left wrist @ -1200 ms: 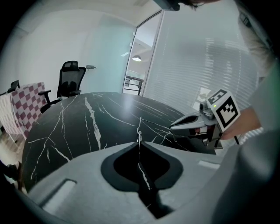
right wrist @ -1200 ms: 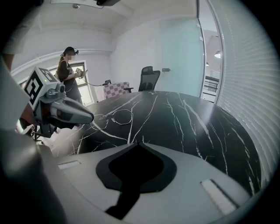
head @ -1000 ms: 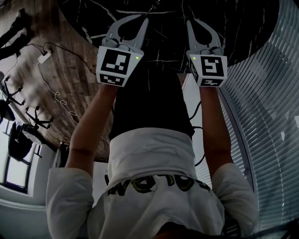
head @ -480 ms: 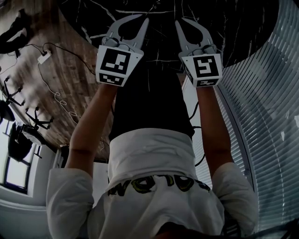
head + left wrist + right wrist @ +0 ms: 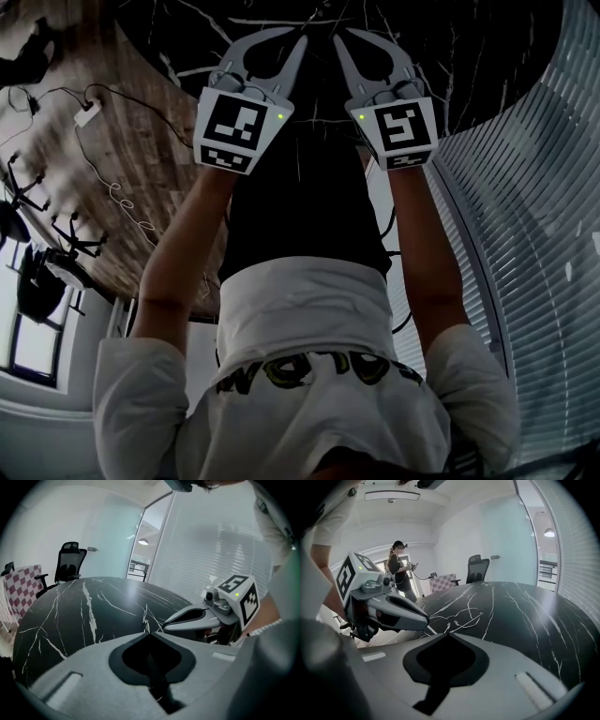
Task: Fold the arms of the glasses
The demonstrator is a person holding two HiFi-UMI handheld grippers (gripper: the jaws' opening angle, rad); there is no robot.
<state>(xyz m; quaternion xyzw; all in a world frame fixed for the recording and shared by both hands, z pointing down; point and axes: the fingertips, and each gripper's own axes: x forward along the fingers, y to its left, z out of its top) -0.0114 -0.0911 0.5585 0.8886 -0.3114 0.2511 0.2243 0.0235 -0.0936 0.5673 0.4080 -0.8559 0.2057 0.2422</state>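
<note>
A black marble table [image 5: 70, 616] with white veins; at its far edge a black office chair [image 5: 70, 564] beside a checkered chair [image 5: 21, 585]; slatted blinds [image 5: 534, 234] right; a white cable [image 5: 112, 192] on the wooden floor [image 5: 141, 141] left

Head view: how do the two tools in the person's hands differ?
The left tool leans right and the right tool leans left, so their tips converge. The left tool's marker cube bears a different pattern from the right tool's. Both are shut and empty, over the black table.
</note>
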